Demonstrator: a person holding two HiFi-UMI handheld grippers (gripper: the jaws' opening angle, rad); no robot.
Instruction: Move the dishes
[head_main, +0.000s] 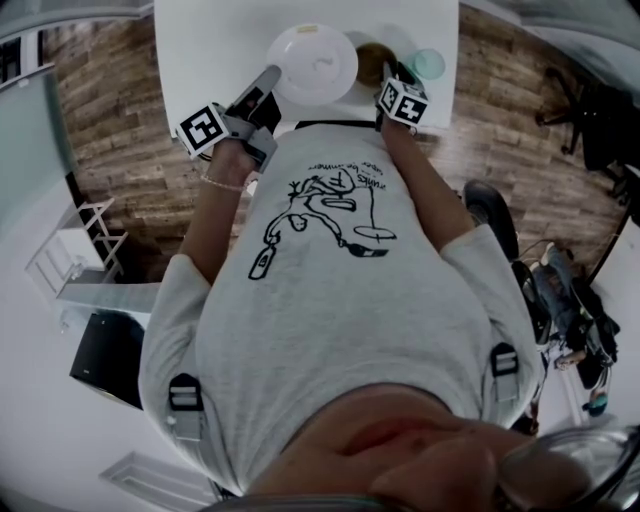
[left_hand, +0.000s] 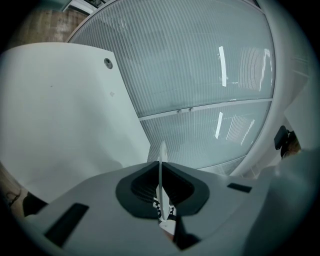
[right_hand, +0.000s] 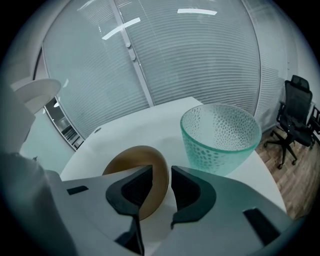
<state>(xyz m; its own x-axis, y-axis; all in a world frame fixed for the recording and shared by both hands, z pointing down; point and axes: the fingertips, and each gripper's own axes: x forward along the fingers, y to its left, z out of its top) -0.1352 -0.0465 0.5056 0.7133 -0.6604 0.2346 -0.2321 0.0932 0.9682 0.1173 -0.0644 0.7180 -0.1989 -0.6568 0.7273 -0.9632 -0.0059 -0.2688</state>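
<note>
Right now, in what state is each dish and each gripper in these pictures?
Round white plate: rim clamped, held by the left gripper.
Left gripper: jaws shut on the plate's rim.
Round brown dish: rim between the right jaws, not clamped.
Right gripper: jaws open, astride that rim.
Teal dimpled glass bowl: upright, empty, on the white table.

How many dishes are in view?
3: a round white plate clamped in the left hand-held gripper; a round brown dish on the white table; a dimpled green glass bowl beside it. More may be hidden.
</note>
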